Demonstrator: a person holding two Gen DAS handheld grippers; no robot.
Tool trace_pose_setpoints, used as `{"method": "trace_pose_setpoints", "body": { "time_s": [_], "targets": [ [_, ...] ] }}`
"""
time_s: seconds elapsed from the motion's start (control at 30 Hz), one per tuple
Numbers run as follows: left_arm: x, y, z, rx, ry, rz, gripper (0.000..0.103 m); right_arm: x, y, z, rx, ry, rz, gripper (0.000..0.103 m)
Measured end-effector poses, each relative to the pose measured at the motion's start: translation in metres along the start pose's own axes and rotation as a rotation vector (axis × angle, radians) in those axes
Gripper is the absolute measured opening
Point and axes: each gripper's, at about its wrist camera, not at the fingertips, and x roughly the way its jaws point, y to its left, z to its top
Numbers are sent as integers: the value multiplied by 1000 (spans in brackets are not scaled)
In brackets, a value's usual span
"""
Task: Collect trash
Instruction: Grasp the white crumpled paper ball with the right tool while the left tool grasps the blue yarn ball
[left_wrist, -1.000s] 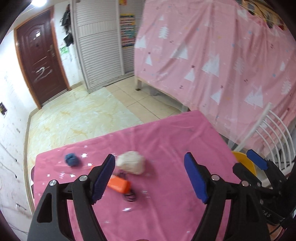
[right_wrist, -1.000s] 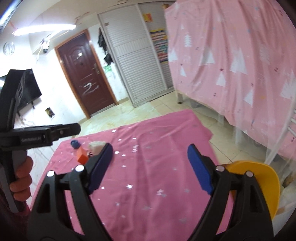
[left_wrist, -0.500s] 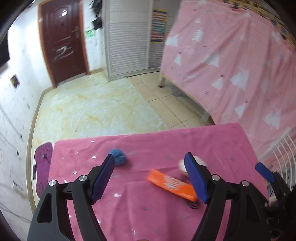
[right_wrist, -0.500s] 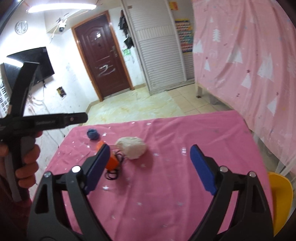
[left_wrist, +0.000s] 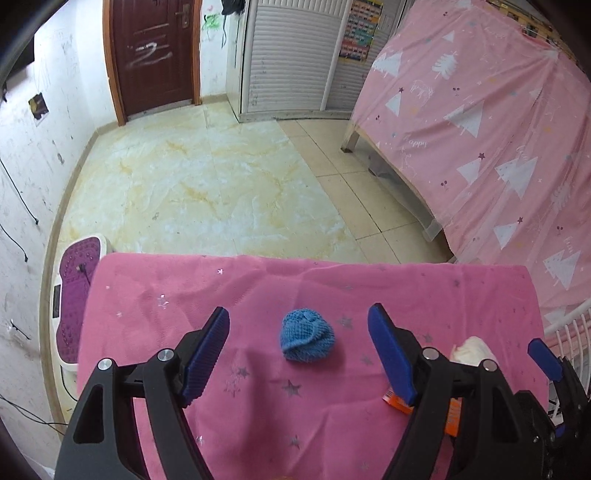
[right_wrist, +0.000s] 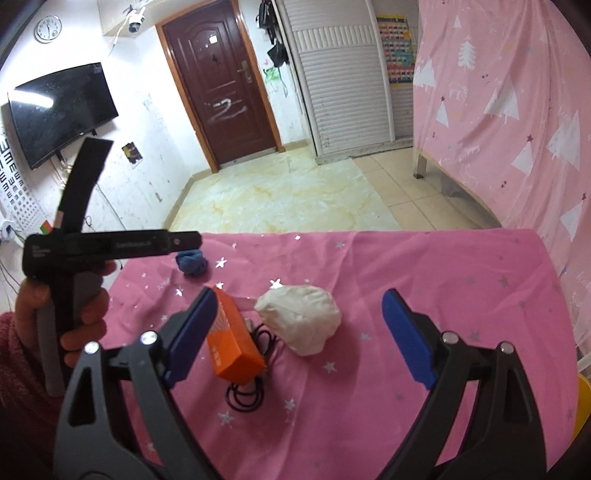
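A crumpled blue wad lies on the pink tablecloth, centred between the open fingers of my left gripper, which is empty above it. A crumpled white paper ball lies between the open fingers of my right gripper, also empty. An orange box rests just left of the ball, beside a black cable coil. The blue wad shows farther back in the right wrist view. The white ball and orange box show at the right in the left wrist view.
The left gripper's body and the hand holding it fill the left of the right wrist view. A yellow bin rim is at the table's right edge. A white rack and a pink-draped bed stand to the right. A purple floor mat lies left.
My left gripper swung left, bringing the blue wad between its fingers. My right gripper swung left and closer, bringing the white ball between its fingers. Both stayed open.
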Motion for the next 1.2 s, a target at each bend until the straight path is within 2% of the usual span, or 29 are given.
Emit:
{"method": "trace_pose_setpoints", "body": {
  "time_s": [0.4, 0.73, 0.83, 0.87, 0.9, 0.93, 1.0, 1.07, 1.2],
  "targets": [
    [18, -1, -6, 28, 25, 6, 71, 26, 3, 6, -2, 45, -8, 87],
    [23, -17, -11, 83, 12, 75, 70, 42, -5, 5, 13, 87, -31, 87],
    [23, -22, -14, 107, -4, 106, 64, 46, -7, 5, 10, 98, -40, 85],
    [23, -22, -14, 113, -7, 113, 59, 47, -7, 5, 8, 102, -39, 80],
    [22, -24, -14, 118, -13, 121, 52, 47, -6, 6, 10, 103, -33, 67],
    [21, -24, -15, 121, -19, 127, 48, 48, -6, 5, 13, 104, -28, 60],
    [19, -25, -15, 124, -29, 132, 31, 47, -4, 3, 4, 102, -30, 59],
    [18, -26, -16, 127, -32, 133, 24, 47, -3, 2, 1, 97, -31, 58],
    [15, -27, -18, 122, -31, 131, 23, 45, -5, -1, 10, 90, -24, 58]
  ]
}}
